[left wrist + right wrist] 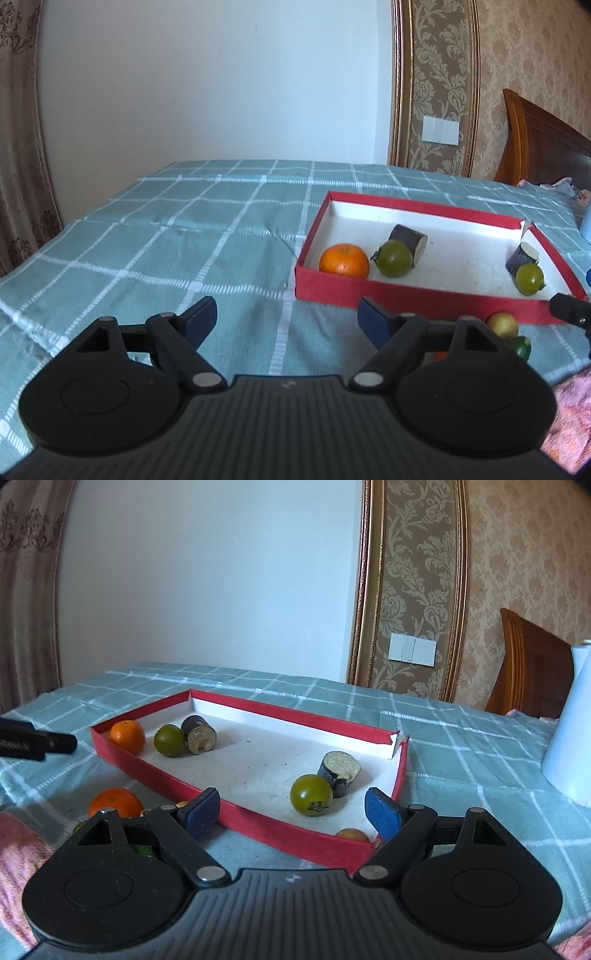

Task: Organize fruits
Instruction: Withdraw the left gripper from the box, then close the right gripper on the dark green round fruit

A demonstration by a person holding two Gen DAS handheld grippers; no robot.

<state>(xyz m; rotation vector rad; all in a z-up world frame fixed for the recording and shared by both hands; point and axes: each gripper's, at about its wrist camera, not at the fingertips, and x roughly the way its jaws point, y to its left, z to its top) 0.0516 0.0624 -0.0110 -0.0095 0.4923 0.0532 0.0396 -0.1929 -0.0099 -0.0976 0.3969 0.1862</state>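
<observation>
We hold the left gripper (287,314) with its jaws spread wide and nothing between them, low over the green checked cloth (147,236), short of the red box (406,299). The right gripper (291,810) is likewise wide apart and empty, straddling the near wall of the red box (258,821).

Inside the box lie a tangerine (127,736), a green tomato (169,740) touching a dark cut stub (199,734), and, nearer us, a second green tomato (311,794) touching another stub (340,771). A small brownish fruit (352,835) sits in the near corner, half hidden by the wall.

Still outside, near the box's front, are a second tangerine (115,802), a yellowish fruit (502,324) and a green one (521,346), close to a pink towel (569,417).

Our worries: the round fruit may roll on the soft cloth if a pad nudges it; the right pads may catch the light cardboard wall and drag the box; both grippers may collide reaching for that one cluster.
</observation>
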